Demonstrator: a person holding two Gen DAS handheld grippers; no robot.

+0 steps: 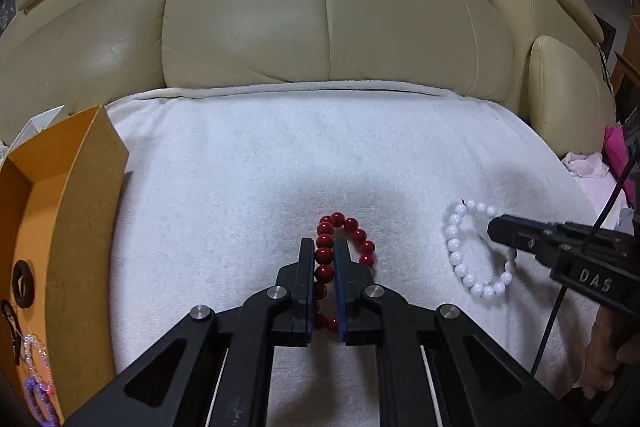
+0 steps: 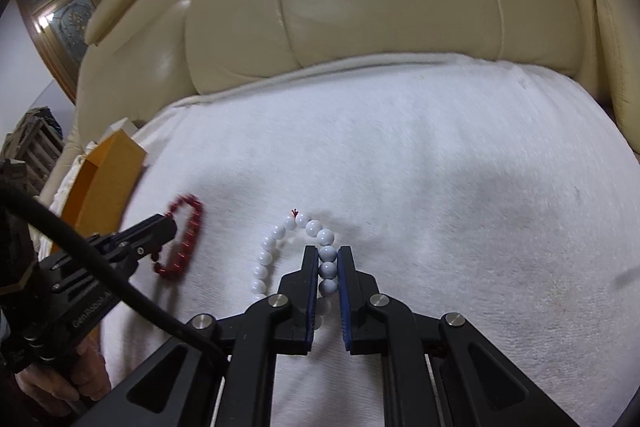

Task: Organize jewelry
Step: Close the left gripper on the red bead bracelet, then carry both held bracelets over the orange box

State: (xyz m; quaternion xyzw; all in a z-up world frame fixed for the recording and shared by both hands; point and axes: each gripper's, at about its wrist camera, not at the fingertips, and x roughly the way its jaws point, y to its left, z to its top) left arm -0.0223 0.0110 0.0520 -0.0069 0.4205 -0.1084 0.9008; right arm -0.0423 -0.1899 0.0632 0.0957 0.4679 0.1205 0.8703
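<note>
While a cream leather sofa fills the background, a white towel spread over its seat serves as the work surface, and an orange box stands at the towel's left edge. That box already holds a dark ring-shaped piece and a purple and pink beaded strand on its floor.

Two bracelets lie on the towel, well apart from each other. The red bead bracelet sits centre-front, stretched into an oval whose long axis runs away from the camera. The left gripper is closed on its left-hand run of beads, the fingers lying along that axis; whether the beads are lifted off the cloth cannot be told from here. The white bead bracelet lies to the right, its small red knot at the far end. The right gripper is clenched on the right-hand run of white beads in the same lengthwise way.

The box lies to the left of both bracelets, and the left gripper is the nearer one. Its path there crosses only bare towel, but the near box wall stands tall, so the red bracelet probably has to rise over that rim. Pink cloth is bunched at the towel's right edge, away from either route.
</note>
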